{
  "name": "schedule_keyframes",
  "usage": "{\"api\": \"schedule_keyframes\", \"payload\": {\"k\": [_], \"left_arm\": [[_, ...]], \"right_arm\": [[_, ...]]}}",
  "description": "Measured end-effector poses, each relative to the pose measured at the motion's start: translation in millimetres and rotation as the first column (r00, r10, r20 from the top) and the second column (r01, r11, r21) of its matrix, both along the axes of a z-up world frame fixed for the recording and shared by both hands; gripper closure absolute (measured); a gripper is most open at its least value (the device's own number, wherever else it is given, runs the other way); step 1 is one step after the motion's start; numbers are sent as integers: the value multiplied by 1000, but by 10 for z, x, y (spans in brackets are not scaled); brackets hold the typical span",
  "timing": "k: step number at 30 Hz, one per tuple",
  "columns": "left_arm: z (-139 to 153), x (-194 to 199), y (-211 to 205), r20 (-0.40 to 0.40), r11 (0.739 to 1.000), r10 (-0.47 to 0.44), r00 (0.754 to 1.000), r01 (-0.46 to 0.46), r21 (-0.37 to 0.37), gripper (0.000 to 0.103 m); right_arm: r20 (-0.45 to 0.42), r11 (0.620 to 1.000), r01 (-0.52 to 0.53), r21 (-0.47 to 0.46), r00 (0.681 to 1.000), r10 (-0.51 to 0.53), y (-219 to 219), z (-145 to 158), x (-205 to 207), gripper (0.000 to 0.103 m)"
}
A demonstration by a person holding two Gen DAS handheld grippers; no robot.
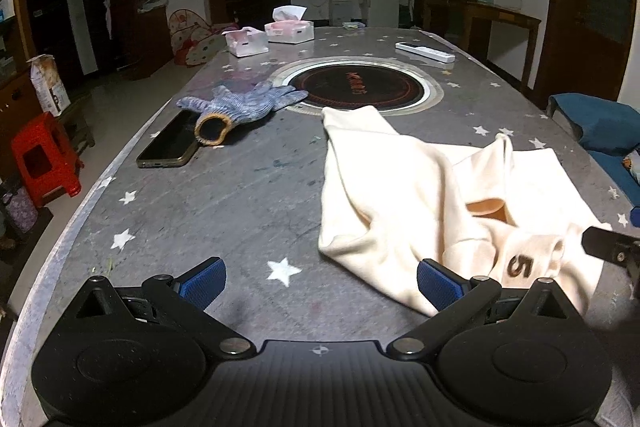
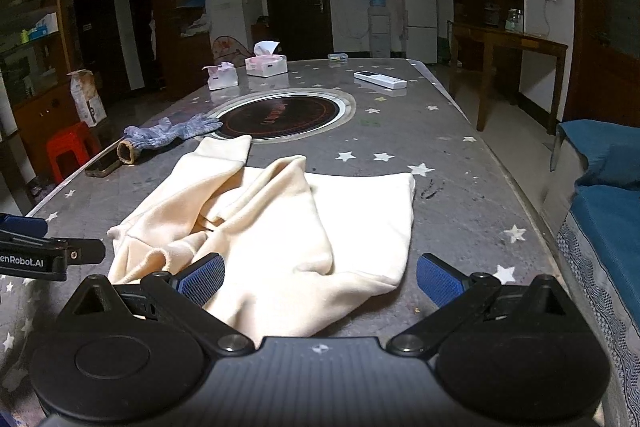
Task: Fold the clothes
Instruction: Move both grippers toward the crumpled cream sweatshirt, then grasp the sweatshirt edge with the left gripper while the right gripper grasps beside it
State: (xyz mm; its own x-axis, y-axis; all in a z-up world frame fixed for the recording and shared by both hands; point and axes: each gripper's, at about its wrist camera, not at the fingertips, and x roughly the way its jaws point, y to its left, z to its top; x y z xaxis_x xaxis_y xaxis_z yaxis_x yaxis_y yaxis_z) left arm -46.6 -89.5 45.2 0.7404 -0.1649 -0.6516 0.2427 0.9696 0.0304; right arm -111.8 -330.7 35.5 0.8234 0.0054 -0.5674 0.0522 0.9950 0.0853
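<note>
Lying crumpled on a grey, star-patterned table (image 1: 248, 195), a cream garment (image 1: 400, 195) fills the lower right of the left wrist view and the lower centre of the right wrist view; it is bunched in loose folds, one narrow part stretching toward the round dark cooktop inset (image 1: 356, 89) at the frame's centre, and a dark figure "5" shows on a fold near its lower right edge. In the left wrist view, from left to right: a red stool (image 1: 44, 159) on the floor at the left edge; a dark phone (image 1: 170, 141) near the table rim, with a blue-grey knitted glove (image 1: 244, 105) just beside it, its fingers reaching the cooktop ring; two tissue boxes (image 1: 288, 27) at upper centre; a white remote (image 1: 424, 51) to their right; a blue cushion (image 1: 600, 125) at the right edge. The left gripper (image 1: 320, 281) is spread wide over bare table, its right blue pad at the garment's edge, holding nothing. The right gripper (image 2: 320, 281) is likewise wide, its left pad over the cloth, with the garment's near edge lying between the fingers, ungrasped.
</note>
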Motion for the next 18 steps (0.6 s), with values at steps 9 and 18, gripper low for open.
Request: {"api": "schedule_keyframes", "payload": {"k": [9, 18], "left_arm": [[84, 80, -136, 8, 999, -38, 999, 38, -13, 0], [139, 185, -300, 13, 996, -83, 997, 83, -12, 0]], "right_arm": [[2, 1000, -9, 3, 1000, 9, 1, 11, 66, 0], [5, 1000, -8, 7, 1000, 8, -11, 5, 118, 0]]}}
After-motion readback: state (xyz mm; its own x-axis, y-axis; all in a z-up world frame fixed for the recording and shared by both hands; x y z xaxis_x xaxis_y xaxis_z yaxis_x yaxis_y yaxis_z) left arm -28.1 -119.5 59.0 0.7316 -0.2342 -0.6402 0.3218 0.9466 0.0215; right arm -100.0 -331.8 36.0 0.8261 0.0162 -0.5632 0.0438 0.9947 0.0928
